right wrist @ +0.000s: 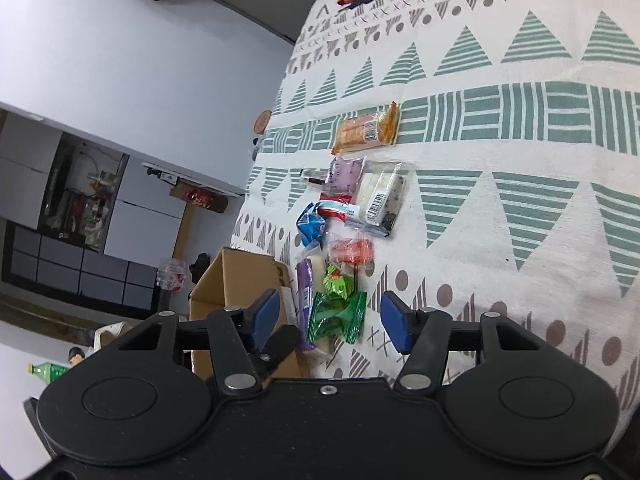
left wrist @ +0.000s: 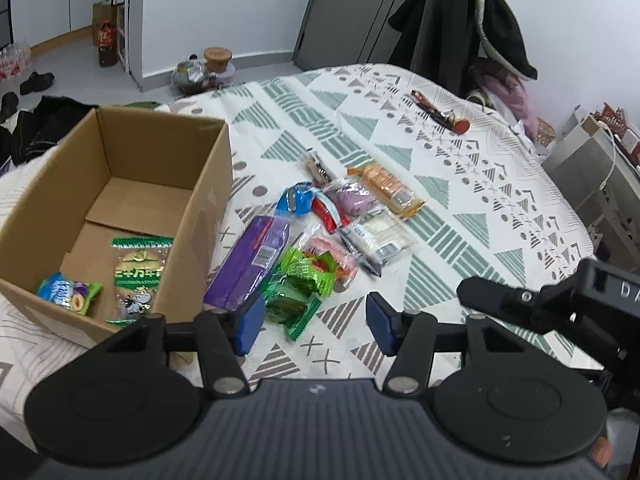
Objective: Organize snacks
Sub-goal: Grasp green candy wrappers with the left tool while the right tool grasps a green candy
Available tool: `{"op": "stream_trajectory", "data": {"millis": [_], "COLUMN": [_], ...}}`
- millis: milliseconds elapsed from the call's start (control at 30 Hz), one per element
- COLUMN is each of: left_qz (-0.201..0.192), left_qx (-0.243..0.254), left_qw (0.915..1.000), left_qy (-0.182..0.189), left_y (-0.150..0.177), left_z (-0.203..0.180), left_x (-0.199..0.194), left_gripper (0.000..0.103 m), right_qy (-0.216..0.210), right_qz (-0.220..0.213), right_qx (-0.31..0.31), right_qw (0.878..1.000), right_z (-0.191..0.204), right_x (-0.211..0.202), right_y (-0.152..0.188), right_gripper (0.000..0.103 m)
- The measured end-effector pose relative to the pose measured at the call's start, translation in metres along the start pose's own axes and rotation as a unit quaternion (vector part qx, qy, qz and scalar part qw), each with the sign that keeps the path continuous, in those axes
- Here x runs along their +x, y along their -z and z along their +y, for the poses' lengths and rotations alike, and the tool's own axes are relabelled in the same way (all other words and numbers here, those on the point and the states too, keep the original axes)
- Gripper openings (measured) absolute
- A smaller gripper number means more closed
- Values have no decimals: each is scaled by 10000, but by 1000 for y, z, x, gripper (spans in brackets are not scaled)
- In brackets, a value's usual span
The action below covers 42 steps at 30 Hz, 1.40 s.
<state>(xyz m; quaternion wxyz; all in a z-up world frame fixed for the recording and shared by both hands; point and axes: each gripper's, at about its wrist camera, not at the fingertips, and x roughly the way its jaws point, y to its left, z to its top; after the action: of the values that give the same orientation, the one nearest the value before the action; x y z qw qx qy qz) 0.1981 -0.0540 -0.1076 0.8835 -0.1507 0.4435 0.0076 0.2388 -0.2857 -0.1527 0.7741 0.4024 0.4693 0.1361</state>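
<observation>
Patterned cloth on table (left wrist: pixel 460 200), room behind cluttered. Cardboard box (left wrist: pixel 120 184) as landmark: two packets already inside, sorted. Remaining snacks (left wrist: pixel 332 216) heaped just right of box, awaiting transfer. Left gripper (left wrist: pixel 316 322) and right gripper (right wrist: pixel 328 320): fingers spread wide, holding nothing, hovering over green packets (right wrist: pixel 338 312). Barcodes visible; lettering on green-white packet (left wrist: pixel 138 272) possibly Chinese, unreadable.

Brown corrugated cardboard box (left wrist: pixel 120 184): matt, plain paper surface, creased flaps. White cloth table cover with green and grey geometric print (left wrist: pixel 460 208): matt woven fabric, slightly wrinkled. Green glossy plastic snack wrappers (left wrist: pixel 296 292): crinkled, shiny film. Purple rectangular snack packet (left wrist: pixel 248 264): smooth, glossy film. Clear wrapper round orange crackers (left wrist: pixel 386 190): transparent, shiny plastic. Blue gripper pads (left wrist: pixel 250 322): smooth, matt. Black gripper housings: matt plastic, with bright metal pivot screws.
</observation>
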Motion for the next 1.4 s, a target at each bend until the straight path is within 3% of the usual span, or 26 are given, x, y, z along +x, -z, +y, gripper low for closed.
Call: {"op": "stream_trajectory", "data": {"millis": [567,1000,1033,1100,1167,1400], "left_qz": [436,172,154,150,82,-80], "left_qx": [-413,-589,-623,-685,-718,-799], "left_qw": [9982,9980,9979,9975,9973,9968], "left_qy": [-60,-121,-106,-89,-123,9], "left_y": [2,5,6,5,4,-3], "left_z": [7,17,17,19,20,23], "left_x": [67,92,93,93,89,70], "left_gripper": [55,55,52,34,26,25], "right_qy": [244,297,295,301,256,135], "right_qz": [196,288,290,279,296,294], "right_qx": [153,287,308,375,452,464], "right_qw": [9994,9987,9987,9985,9982,9984], "right_z": [-11,-16,-16,-18,-20,-17], "right_x": [37,65,67,71,75,84], "right_y": [-13,-16,-16,-17,-18,-15], "right_gripper": [54,54,54,54,51,49]}}
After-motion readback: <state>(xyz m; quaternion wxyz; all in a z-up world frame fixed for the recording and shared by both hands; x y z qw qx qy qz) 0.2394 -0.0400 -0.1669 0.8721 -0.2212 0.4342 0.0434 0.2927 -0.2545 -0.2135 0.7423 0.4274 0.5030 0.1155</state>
